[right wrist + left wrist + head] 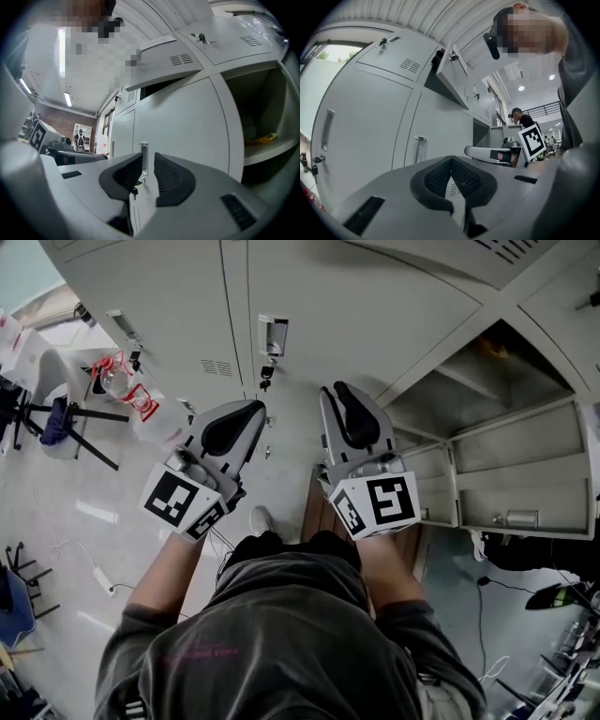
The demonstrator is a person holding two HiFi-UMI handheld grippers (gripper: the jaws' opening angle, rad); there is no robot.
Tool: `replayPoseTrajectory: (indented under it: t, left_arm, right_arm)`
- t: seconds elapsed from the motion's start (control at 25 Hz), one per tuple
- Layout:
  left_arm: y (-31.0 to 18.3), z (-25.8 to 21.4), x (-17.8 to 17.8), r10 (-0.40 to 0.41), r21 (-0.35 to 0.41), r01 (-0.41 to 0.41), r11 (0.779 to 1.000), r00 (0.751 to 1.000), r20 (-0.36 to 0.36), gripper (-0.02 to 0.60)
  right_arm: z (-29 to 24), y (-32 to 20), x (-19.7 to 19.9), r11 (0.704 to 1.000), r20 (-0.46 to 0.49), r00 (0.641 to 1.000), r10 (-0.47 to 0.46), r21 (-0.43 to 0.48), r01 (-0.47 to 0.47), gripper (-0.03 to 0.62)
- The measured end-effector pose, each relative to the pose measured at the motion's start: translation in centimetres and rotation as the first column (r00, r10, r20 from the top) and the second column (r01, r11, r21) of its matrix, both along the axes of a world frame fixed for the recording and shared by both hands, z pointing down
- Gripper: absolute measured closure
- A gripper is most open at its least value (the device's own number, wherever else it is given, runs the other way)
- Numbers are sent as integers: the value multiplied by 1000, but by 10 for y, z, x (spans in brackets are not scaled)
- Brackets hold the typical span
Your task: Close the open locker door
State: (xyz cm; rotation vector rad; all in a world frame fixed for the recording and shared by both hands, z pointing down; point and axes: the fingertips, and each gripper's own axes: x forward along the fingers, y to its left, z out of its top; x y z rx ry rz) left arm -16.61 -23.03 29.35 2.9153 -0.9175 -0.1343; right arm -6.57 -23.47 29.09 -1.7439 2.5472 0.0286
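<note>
Grey lockers (375, 324) fill the far wall. We find the open locker door (520, 474) at the right, swung out from its compartment (487, 381) and well apart from both tools. Our right hand-held gripper (148, 164) holds its jaws slightly apart, with nothing between them. Our left hand-held gripper (450, 161) has its tips together, gripping nothing. A key (134, 191) hangs below a closed door's handle (144, 157).

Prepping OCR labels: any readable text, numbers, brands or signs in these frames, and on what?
None can be read.
Shirt: pink print, too blurred to read.
Left cube, right cube: black-and-white square patterns only, no letters or numbers.
Lockers: no legible labels or numbers.
</note>
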Motion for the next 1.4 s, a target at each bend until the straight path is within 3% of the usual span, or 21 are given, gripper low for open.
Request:
replayPoseTrajectory:
  t: [0.36, 0.88, 1.12, 1.4]
  left_arm:
    - [61, -6, 73, -20, 39, 19, 999, 1000, 18, 566]
    - [185, -20, 207, -89, 27, 88, 996, 995, 47, 566]
    - [217, -48, 238, -79, 9, 79, 997, 994, 73, 566]
    - [226, -54, 261, -12, -29, 15, 999, 997, 80, 566]
  right_arm:
    - [-3, 67, 66, 998, 30, 998, -59, 18, 59, 510]
    - [-5, 202, 190, 983, 50, 982, -180, -34, 182, 510]
    - [-27, 238, 230, 986, 77, 986, -147, -65, 152, 510]
    - [-25, 254, 257, 991, 98, 994, -50, -118, 61, 508]
